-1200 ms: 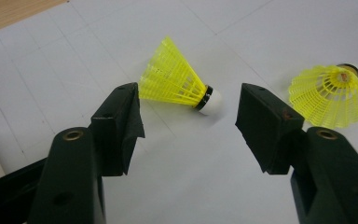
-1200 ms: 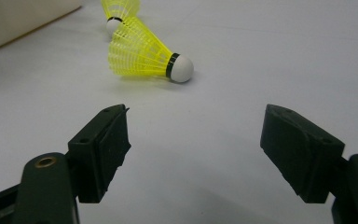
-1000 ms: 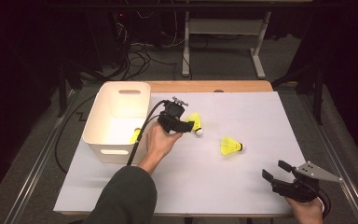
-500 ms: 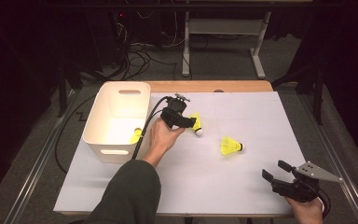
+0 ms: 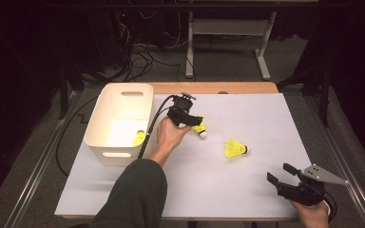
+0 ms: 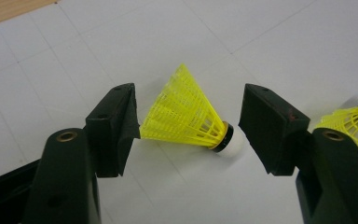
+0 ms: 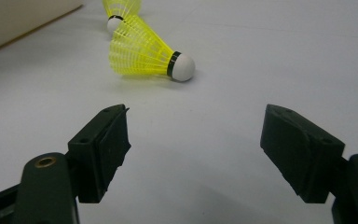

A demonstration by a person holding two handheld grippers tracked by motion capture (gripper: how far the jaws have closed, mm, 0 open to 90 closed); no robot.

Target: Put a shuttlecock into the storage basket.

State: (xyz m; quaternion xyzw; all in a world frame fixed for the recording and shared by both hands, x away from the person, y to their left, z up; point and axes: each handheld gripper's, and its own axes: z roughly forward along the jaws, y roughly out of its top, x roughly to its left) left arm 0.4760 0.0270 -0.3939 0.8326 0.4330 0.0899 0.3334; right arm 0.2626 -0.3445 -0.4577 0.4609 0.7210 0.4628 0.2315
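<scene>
A yellow shuttlecock (image 6: 186, 116) with a white cork lies on its side on the white table sheet (image 5: 247, 114), between the jaws of my left gripper (image 6: 189, 128). That gripper is open; its left pad (image 6: 116, 126) meets the skirt's edge and the right pad (image 6: 270, 126) stands clear of the cork. From above, the left gripper (image 5: 192, 121) hovers over this shuttlecock (image 5: 200, 129), just right of the bin. A second shuttlecock (image 5: 235, 148) lies mid-table, ahead of my right gripper (image 7: 196, 144), which is open and holds nothing near the front right (image 5: 279, 172).
A white plastic bin (image 5: 100, 142) with handle slots stands at the left of the sheet, with another yellow shuttlecock (image 5: 139, 138) inside it. The left gripper's black cable (image 5: 147, 137) trails along the bin's right wall. A wooden table edge (image 5: 218, 87) shows at the back.
The left gripper has crept slightly right and forward, so its jaws now straddle the shuttlecock. The right gripper has not moved.
</scene>
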